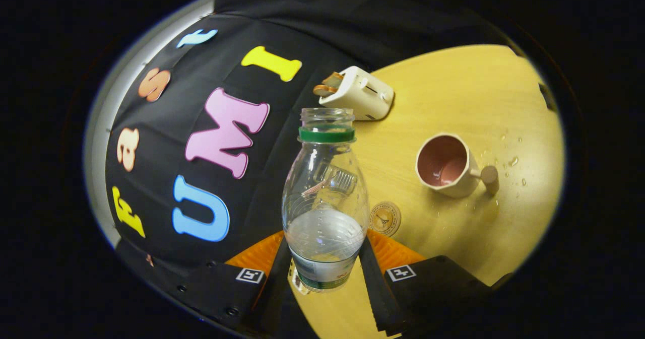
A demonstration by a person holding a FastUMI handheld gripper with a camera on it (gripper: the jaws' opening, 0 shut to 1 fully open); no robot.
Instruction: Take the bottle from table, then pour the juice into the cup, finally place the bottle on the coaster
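Observation:
My gripper [325, 266] is shut on a clear plastic bottle [325, 198], both fingers pressing its lower body. The bottle has no cap, a green neck ring, and a little clear liquid at its base. The whole view is tilted, so the table [453, 102] looks rolled to the right. A cream cup with a pink inside [446, 165] and a handle stands on the table beyond and right of the fingers; a small pool of liquid lies in it. A round coaster [385, 218] lies flat just right of the bottle, partly hidden behind it.
A white toaster [360, 93] with toast in its slots stands at the table's far side, beyond the bottle's mouth. Drops of liquid [511, 162] lie on the wood past the cup's handle. The black cloth wall runs along the table's left side.

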